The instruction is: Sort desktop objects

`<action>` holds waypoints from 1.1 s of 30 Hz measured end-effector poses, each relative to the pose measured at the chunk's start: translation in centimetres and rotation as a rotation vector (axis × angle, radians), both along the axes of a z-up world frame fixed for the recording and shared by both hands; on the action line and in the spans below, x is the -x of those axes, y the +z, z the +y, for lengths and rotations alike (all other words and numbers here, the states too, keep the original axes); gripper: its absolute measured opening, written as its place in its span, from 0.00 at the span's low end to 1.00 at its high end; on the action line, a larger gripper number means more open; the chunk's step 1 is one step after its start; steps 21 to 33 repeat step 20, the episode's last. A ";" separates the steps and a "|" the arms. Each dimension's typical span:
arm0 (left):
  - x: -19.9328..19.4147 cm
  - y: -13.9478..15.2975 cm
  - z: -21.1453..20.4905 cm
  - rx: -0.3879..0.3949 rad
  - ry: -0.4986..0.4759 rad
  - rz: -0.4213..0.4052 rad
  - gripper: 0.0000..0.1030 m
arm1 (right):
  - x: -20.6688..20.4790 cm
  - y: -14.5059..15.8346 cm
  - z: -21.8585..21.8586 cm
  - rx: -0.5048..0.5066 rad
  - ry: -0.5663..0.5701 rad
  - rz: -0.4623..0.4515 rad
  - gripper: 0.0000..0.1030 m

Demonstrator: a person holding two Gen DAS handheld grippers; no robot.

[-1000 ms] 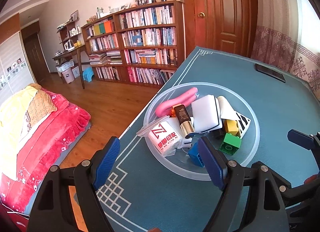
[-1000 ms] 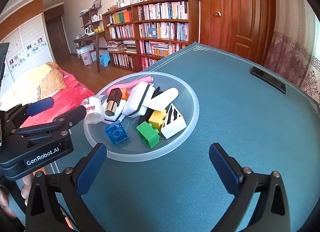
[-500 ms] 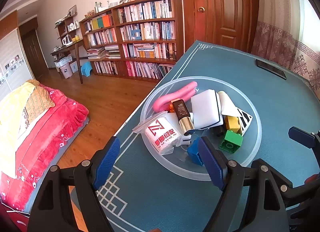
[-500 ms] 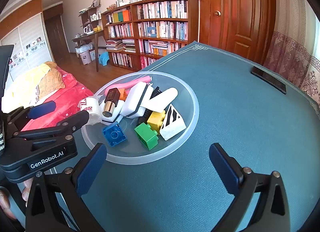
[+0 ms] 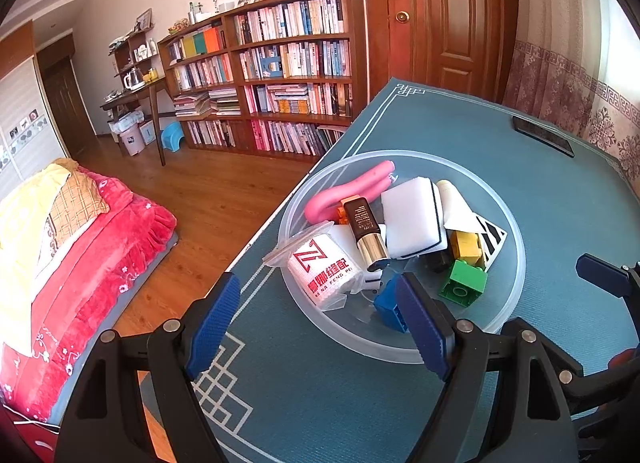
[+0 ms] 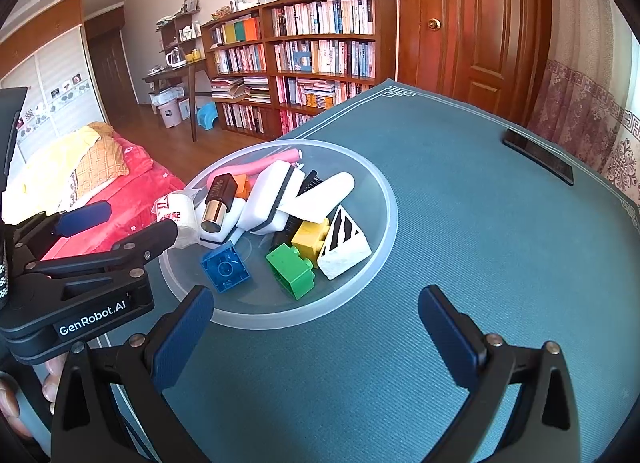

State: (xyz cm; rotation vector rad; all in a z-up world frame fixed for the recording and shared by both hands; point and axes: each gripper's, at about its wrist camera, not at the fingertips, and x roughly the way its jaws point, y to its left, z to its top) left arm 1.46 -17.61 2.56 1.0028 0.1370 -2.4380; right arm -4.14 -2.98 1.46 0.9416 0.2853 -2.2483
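Note:
A translucent round tray (image 5: pixel 516 275) (image 6: pixel 384 247) on the teal table holds several objects: a blue brick (image 6: pixel 225 268), a green brick (image 6: pixel 291 271) (image 5: pixel 464 283), a yellow brick (image 6: pixel 310 237), a white eraser block (image 5: pixel 412 217), a lipstick tube (image 5: pixel 366 231) (image 6: pixel 218 199), a pink foam tube (image 5: pixel 344 193), a wrapped white roll (image 5: pixel 324 273) and a striped wedge (image 6: pixel 344 245). My left gripper (image 5: pixel 320 319) hangs open at the tray's near edge, in front of the roll. My right gripper (image 6: pixel 316 339) is open over bare table just before the tray.
A black phone (image 6: pixel 538 161) lies near the table's far right edge. The table's left edge (image 5: pixel 256 235) drops to a wooden floor, with a red bed (image 5: pixel 80 247) and a bookcase (image 5: pixel 280 79) beyond. Fingers of a hand (image 6: pixel 52 383) hold the left gripper.
Both grippers have crept slightly closer to the tray; the tray appears a little larger and lower in view. Nothing was grasped, and both stay open.

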 end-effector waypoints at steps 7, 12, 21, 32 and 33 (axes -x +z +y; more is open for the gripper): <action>0.1 -0.2 -0.1 -0.002 0.000 -0.004 0.81 | 0.1 -0.1 -0.1 -0.007 -0.005 0.005 1.00; 0.3 -0.4 -0.3 -0.005 0.003 -0.011 0.81 | 0.1 -0.1 -0.2 -0.007 -0.004 0.006 1.00; 0.4 -0.7 -0.6 -0.016 0.004 -0.012 0.81 | 0.3 -0.2 -0.4 -0.009 -0.004 0.000 1.00; 0.4 -0.7 -0.6 -0.016 0.004 -0.012 0.81 | 0.3 -0.2 -0.4 -0.009 -0.004 0.000 1.00; 0.4 -0.7 -0.6 -0.016 0.004 -0.012 0.81 | 0.3 -0.2 -0.4 -0.009 -0.004 0.000 1.00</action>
